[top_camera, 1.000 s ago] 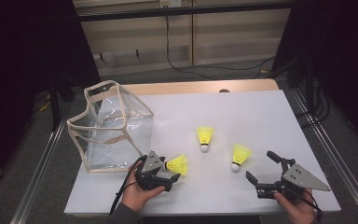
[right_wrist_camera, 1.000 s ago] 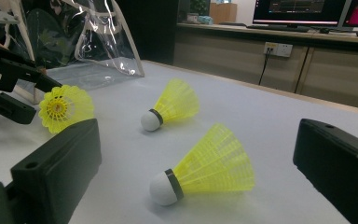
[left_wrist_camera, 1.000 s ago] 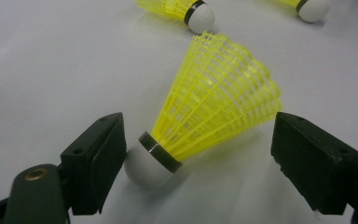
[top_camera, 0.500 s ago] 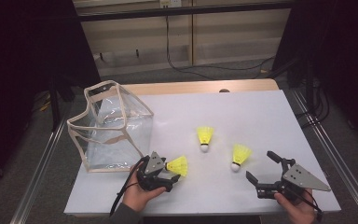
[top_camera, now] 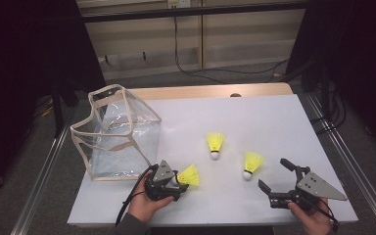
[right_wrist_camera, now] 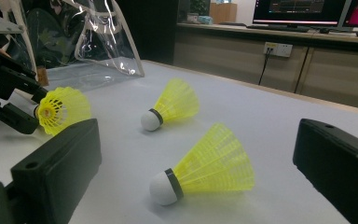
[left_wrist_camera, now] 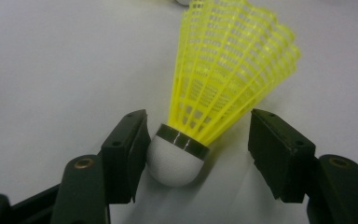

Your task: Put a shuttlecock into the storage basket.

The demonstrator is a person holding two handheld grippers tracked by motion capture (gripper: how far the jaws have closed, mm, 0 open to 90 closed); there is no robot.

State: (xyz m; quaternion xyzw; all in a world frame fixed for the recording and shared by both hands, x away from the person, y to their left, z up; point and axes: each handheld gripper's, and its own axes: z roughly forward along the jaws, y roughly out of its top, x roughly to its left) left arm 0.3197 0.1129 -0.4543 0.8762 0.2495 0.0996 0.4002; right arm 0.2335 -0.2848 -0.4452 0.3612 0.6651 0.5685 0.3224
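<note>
The clear bag (top_camera: pixel 120 134) stands open near the tabletop's left edge, mouth up, ready to take shuttlecocks. My left gripper (left_wrist_camera: pixel 196 154) has just been closing around the nearest shuttlecock (left_wrist_camera: pixel 223 84) by the front edge; one pad touches its cork, the other stands off, so no clamp yet. My right gripper (top_camera: pixel 279 178) waits, jaws apart, near the front right corner.
</note>
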